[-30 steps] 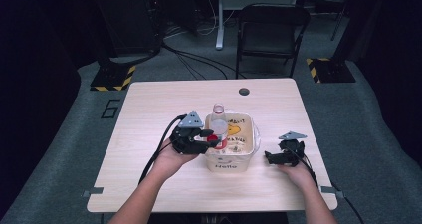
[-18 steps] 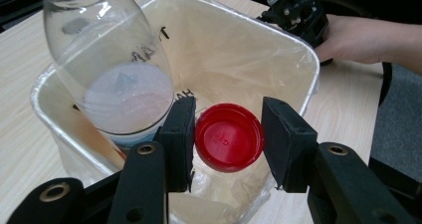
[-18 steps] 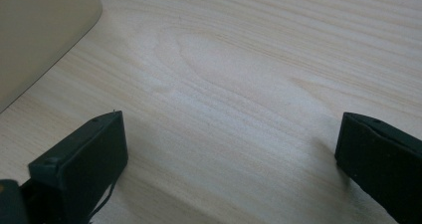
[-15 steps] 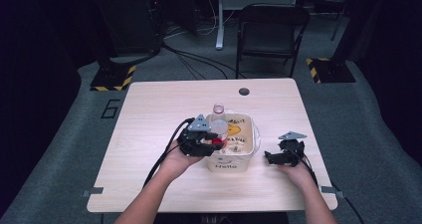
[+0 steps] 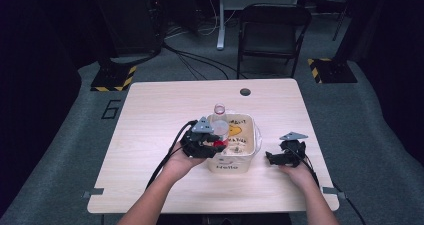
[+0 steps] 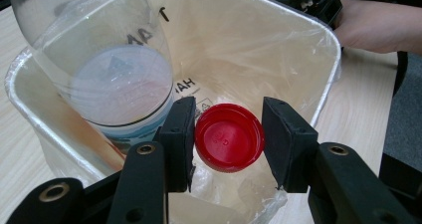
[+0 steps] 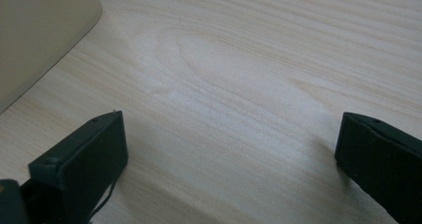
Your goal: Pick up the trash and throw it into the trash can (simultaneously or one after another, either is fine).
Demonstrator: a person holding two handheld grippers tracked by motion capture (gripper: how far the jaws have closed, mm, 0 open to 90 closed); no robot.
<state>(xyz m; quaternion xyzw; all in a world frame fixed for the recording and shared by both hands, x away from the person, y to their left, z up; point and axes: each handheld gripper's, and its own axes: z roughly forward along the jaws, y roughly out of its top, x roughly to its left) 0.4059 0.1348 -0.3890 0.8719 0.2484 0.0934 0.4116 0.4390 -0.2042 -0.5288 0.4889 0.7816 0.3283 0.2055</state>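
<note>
Two grippers in play, one working: left gripper (image 6: pixel 226 139) has its jaws clamped on a red bottle cap (image 6: pixel 229 143), held over the open mouth of a cream bin (image 6: pixel 318 59) lined with a clear plastic bag (image 6: pixel 249 45). Cap sits between the pads, touching the left pad and close against the right one, flat face toward the camera. Clear plastic bottle (image 6: pixel 114 59) already stands tilted inside the bin, leaning on the near-left wall, just beside the cap. In the high view the left gripper (image 5: pixel 212 144) sits at the bin's left rim, bin (image 5: pixel 250 157) mid-table. Right gripper (image 5: pixel 284 155) rests on the wooden table (image 5: pixel 160 110) right of the bin, jaws wide apart, nothing between them, bare wood below. Step in hand, as I read it: dropping the cap into the bin after the bottle. Next move calls for spreading the left jaws while over the liner, clear of the rim, so the cap falls inside, not onto the table.
</note>
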